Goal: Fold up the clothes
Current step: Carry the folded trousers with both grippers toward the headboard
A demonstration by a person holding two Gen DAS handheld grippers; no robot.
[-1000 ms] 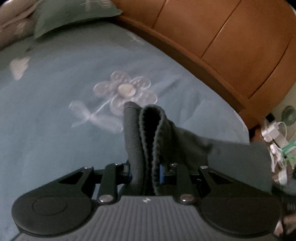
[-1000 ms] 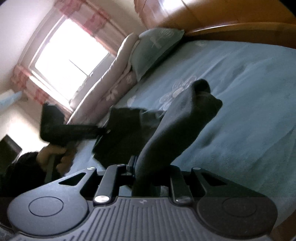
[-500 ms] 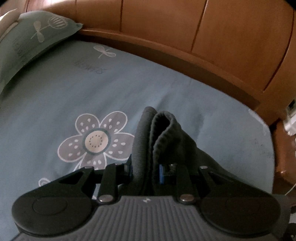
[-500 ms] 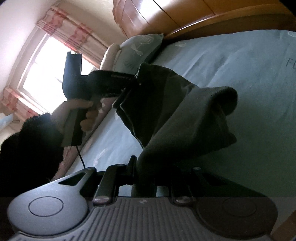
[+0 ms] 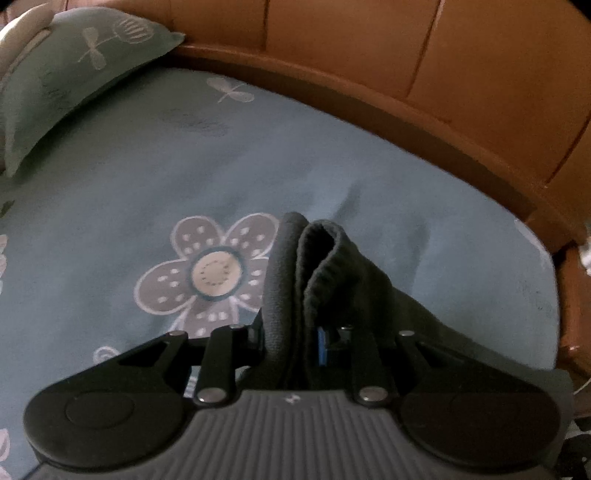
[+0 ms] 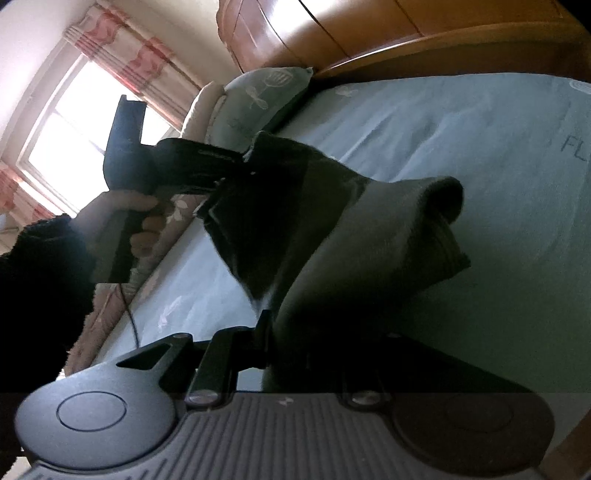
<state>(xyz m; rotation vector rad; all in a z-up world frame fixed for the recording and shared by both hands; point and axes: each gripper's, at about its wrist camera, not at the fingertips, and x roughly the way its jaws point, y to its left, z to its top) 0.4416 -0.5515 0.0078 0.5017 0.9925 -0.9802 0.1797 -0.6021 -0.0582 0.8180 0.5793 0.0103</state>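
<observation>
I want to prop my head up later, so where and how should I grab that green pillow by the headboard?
Take the green pillow at its pointed free corner beside the wooden headboard, coming in from the open blue bedsheet side. That corner juts out clear, while its far side is pressed against a pale cushion. Both hand-held grippers are occupied with the dark garment.

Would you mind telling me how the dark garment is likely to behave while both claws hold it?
The dark garment probably stays floppy: it sags between the left claw and the right claw. It looks thick and knitted, so likely grippy, not slippery.
</observation>
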